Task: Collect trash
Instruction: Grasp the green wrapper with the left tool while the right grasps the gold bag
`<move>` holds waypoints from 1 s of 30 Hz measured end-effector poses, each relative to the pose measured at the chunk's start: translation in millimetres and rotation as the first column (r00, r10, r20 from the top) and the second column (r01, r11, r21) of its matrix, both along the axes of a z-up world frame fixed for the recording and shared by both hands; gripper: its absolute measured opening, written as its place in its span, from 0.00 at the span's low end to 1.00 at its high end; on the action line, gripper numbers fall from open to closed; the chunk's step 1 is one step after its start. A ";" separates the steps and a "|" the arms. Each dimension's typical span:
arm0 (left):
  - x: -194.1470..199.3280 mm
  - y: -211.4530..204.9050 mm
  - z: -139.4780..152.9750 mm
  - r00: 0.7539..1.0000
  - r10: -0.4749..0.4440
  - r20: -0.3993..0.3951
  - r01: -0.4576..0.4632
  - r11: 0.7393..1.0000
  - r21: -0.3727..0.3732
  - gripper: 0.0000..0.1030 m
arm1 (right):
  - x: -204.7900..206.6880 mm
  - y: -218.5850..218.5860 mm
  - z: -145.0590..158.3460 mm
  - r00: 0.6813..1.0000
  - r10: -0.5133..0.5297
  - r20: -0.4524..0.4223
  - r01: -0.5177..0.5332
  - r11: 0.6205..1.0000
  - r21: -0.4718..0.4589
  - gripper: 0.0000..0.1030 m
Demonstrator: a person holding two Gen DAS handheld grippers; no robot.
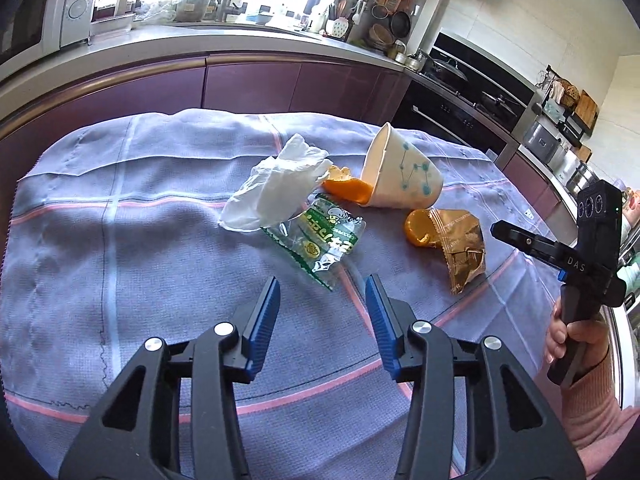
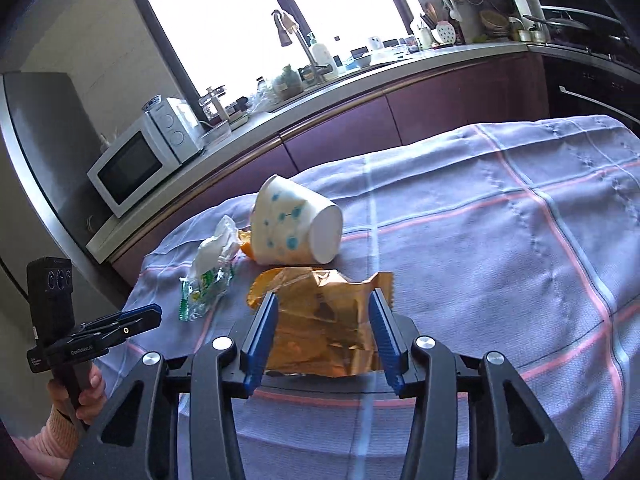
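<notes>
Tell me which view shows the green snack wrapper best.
The left wrist view: the green snack wrapper lies flat with its print facing the camera, just ahead of the left gripper. The right wrist view shows it small, edge-on, off to the left.

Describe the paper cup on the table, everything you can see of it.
The paper cup is white with teal dots joined by lines, like a star chart. It looks undamaged and lies tipped on its side on the checked cloth, its open mouth towards the crumpled white tissue. An orange peel sits at its rim, partly inside. The gold wrapper lies close beside it; neither gripper touches the cup.
</notes>
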State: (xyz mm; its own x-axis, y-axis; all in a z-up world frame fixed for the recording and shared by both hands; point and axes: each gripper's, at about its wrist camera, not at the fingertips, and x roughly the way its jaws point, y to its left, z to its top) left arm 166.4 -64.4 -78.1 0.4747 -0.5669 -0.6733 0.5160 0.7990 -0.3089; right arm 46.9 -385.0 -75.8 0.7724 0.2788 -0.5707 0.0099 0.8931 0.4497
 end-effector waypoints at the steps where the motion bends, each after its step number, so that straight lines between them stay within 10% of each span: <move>1: 2.3 -1.5 -0.1 1.000 0.002 -0.006 -0.002 1.000 -0.001 0.44 | 1.3 -3.0 -3.1 1.000 -0.001 -0.011 0.002 1.000 0.009 0.51; 19: 36.6 -28.5 -21.9 0.990 0.013 -0.141 -0.016 1.000 -0.018 0.45 | 19.3 -10.0 -21.3 0.994 0.079 -0.073 -0.072 0.994 0.086 0.59; 30: 46.2 -36.7 -29.4 0.982 -0.008 -0.190 -0.004 0.998 -0.063 0.17 | 13.6 -5.4 -20.4 0.992 0.112 -0.063 -0.105 0.990 0.099 0.24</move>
State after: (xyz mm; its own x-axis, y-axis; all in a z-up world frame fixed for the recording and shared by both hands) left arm 212.6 -101.1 -107.4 0.3398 -0.6115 -0.7146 0.4446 0.7740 -0.4509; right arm 60.5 -390.5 -96.2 0.6950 0.4143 -0.5877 -0.0515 0.8439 0.5340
